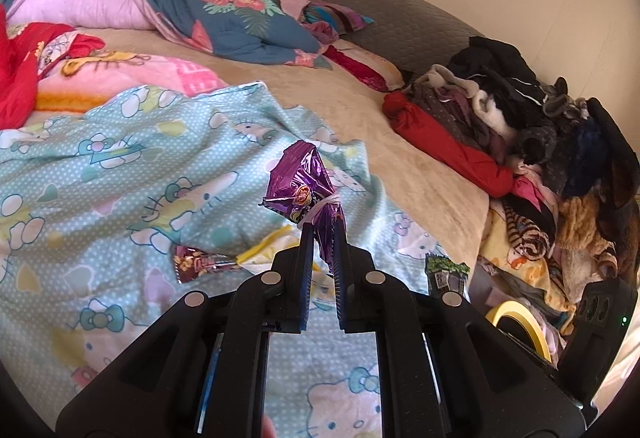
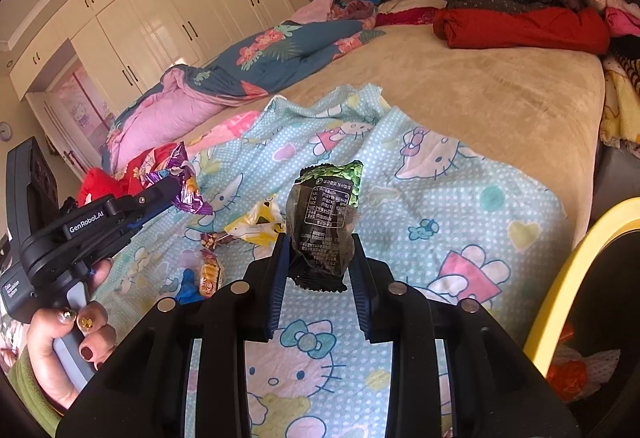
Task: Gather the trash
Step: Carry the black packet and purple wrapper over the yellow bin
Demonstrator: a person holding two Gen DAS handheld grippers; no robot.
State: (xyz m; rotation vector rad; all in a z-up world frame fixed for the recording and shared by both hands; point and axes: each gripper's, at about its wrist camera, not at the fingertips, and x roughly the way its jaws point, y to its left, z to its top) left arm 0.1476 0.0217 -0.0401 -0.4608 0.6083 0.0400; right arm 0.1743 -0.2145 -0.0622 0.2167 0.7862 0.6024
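Two wrappers are up off the bed: the left tool [image 1: 323, 234] pinches a crinkled purple foil wrapper [image 1: 304, 182], the right tool [image 2: 320, 252] clamps a dark green-topped snack packet [image 2: 326, 222]. Next, likely a carry to the yellow-rimmed bin [image 2: 560, 278] right of the tools; more wrappers [image 2: 256, 224] lie ahead on the blanket [image 2: 460, 206].

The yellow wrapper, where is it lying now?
In the right wrist view the yellow wrapper lies on the light blue cartoon blanket, just left of the right gripper and below the purple wrapper.
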